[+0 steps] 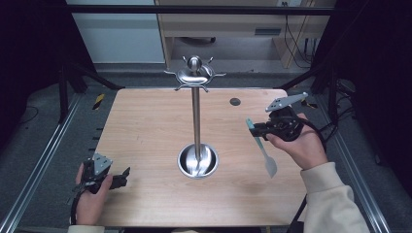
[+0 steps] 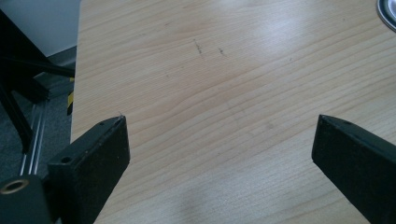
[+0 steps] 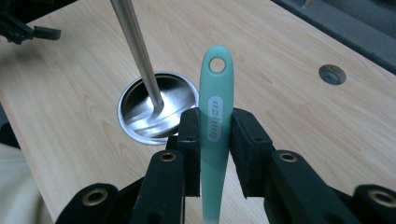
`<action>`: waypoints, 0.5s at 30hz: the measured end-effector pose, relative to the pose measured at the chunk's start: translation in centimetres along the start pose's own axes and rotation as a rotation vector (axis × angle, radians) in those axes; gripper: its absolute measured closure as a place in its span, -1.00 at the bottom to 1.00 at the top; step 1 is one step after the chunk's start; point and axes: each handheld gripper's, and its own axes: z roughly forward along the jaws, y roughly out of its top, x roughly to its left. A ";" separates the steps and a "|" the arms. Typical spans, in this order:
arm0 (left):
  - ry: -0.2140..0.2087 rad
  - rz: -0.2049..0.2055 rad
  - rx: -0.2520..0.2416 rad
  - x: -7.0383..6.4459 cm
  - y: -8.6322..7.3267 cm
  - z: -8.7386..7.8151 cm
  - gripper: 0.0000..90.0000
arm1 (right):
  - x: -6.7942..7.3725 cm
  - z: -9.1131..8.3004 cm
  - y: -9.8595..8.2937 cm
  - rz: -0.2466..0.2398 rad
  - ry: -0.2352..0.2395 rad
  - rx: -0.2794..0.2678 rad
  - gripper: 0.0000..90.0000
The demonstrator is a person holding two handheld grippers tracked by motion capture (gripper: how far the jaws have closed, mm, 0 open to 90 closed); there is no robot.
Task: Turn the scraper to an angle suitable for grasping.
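A steel utensil stand (image 1: pixel 196 116) rises from a round dish base (image 1: pixel 197 161) at the table's middle, with hooks at its top (image 1: pixel 195 74). My right gripper (image 1: pixel 259 129) is shut on the teal handle of a spatula (image 1: pixel 257 138), held above the table's right side; its pale blade (image 1: pixel 270 166) hangs toward me. In the right gripper view the handle (image 3: pixel 215 126) stands upright between the jaws, its hanging hole on top, with the stand's pole (image 3: pixel 136 51) and base (image 3: pixel 156 109) beyond. My left gripper (image 1: pixel 122 177) rests open at the near left corner, jaws wide over bare wood (image 2: pixel 219 107).
The wooden table (image 1: pixel 145 136) has a small round dark grommet (image 1: pixel 235 101) at the back right. Black frame bars and metal rails flank both sides. A wooden cabinet stands behind the table.
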 end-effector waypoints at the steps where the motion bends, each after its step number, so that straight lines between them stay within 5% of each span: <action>1: 0.000 0.001 0.003 0.0 0.0 0.0 -0.91 | 0.0 0.1 0.1 0.000 0.001 -0.011 0.65; 15: -0.010 0.025 0.008 -0.4 0.1 0.1 -0.91 | 1.3 -1.0 1.4 -0.021 -0.008 -0.111 0.65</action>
